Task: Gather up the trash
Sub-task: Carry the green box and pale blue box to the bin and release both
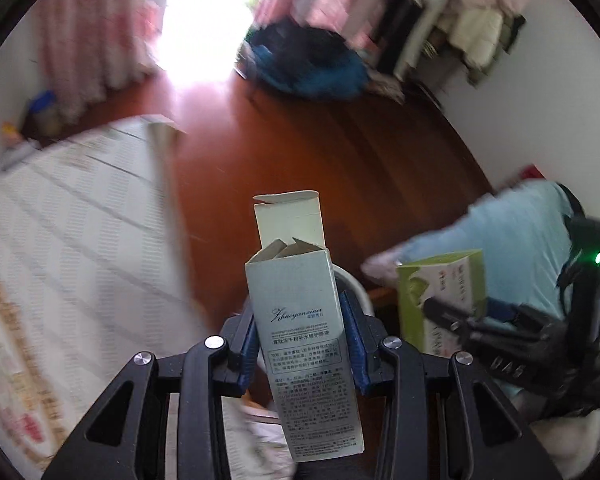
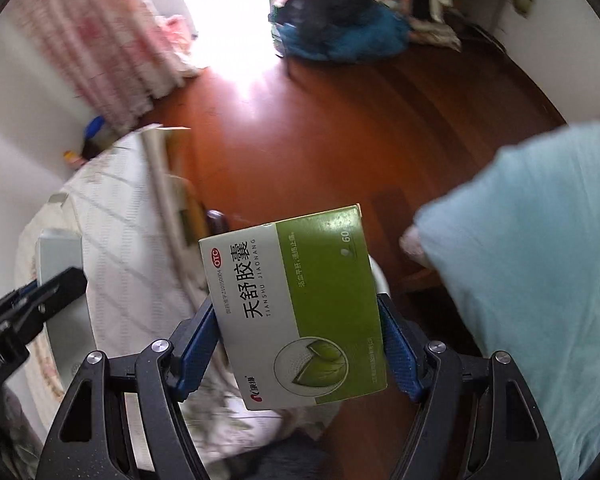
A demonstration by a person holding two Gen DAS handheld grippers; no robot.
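Bed (image 1: 80,216) left, floor (image 1: 320,152) centre, clothes pile (image 1: 312,64) behind

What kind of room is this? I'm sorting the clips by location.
Most likely a bedroom: a quilted bed at the left, pink curtains by a bright doorway, and clothes hanging on a rack above a red wooden floor.

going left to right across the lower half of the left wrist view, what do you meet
white quilted bed cover → tall pale box with open top flap held in the left gripper → green and white medicine box → right gripper → light blue clothing
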